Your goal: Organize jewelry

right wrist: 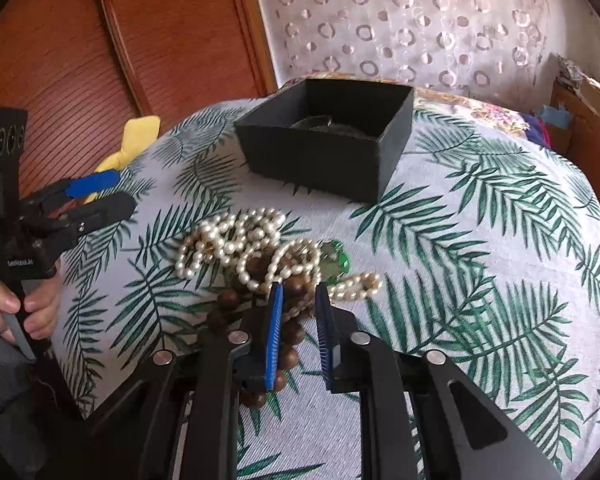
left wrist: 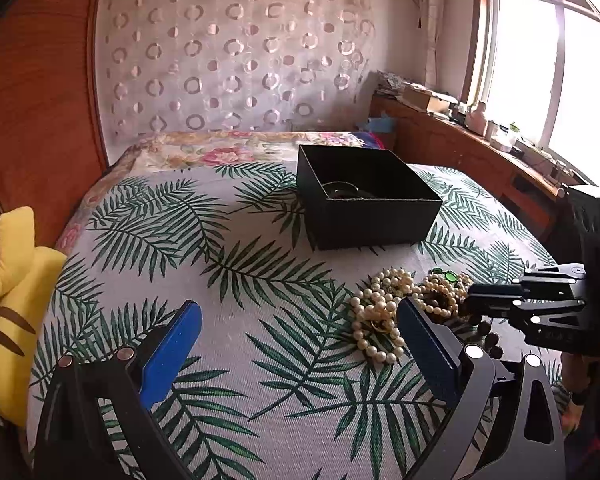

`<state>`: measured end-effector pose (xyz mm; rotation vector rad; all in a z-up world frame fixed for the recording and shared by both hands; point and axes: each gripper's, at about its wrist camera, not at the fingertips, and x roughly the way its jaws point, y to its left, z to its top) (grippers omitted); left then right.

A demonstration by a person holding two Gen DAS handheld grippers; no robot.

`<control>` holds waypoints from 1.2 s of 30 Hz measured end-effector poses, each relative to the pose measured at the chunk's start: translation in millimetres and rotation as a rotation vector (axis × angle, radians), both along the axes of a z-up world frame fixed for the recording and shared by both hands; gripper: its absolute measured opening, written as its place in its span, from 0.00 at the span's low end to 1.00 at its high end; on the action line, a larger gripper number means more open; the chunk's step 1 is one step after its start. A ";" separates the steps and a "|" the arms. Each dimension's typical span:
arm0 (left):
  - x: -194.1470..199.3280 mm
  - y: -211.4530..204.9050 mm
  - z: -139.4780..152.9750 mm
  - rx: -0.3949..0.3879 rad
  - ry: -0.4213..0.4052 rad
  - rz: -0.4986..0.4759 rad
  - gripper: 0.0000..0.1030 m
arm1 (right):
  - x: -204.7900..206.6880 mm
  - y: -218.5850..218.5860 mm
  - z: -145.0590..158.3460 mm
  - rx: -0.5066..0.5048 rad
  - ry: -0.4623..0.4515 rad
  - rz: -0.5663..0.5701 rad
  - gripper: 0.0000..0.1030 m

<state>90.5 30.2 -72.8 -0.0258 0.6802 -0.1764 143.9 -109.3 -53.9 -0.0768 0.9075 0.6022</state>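
Observation:
A heap of pearl strands [left wrist: 380, 312] [right wrist: 240, 240], a brown wooden bead string [right wrist: 288, 344] and a green gem pendant [right wrist: 334, 258] [left wrist: 446, 276] lies on the leaf-print bedspread. An open black box [left wrist: 364, 196] [right wrist: 328, 140] stands behind the heap, with a dark round item inside. My left gripper [left wrist: 300, 320] is open and empty, just left of the pearls. My right gripper [right wrist: 300, 296] has its jaws narrowly apart astride the brown beads; it shows in the left wrist view [left wrist: 476, 300] at the heap's right edge.
A yellow plush toy [left wrist: 12, 312] lies at the bed's left edge beside a wooden headboard [left wrist: 40, 100]. A cluttered wooden ledge [left wrist: 480, 136] runs under the window on the right. A patterned curtain hangs behind the bed.

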 end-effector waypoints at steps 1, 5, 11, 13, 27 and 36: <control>-0.2 -0.4 -0.4 0.000 0.001 -0.001 0.92 | -1.3 0.4 -0.7 -0.010 -0.005 0.004 0.14; -1.0 -2.7 -1.8 -0.001 0.006 -0.002 0.92 | -3.5 1.6 1.3 -0.019 -0.033 0.006 0.12; 0.3 -3.9 -3.6 0.003 0.012 -0.007 0.92 | -5.0 -7.0 19.2 0.039 -0.084 -0.009 0.12; 0.9 -5.6 -4.1 0.004 0.015 -0.010 0.92 | -5.0 -10.3 27.8 0.059 -0.100 -0.014 0.12; 0.3 -12.9 -10.0 0.011 0.032 -0.028 0.92 | -9.4 -20.6 38.2 0.070 -0.143 -0.015 0.05; 0.5 -19.7 -13.9 0.022 0.055 -0.051 0.92 | -18.0 -27.3 81.2 0.101 -0.248 -0.007 0.05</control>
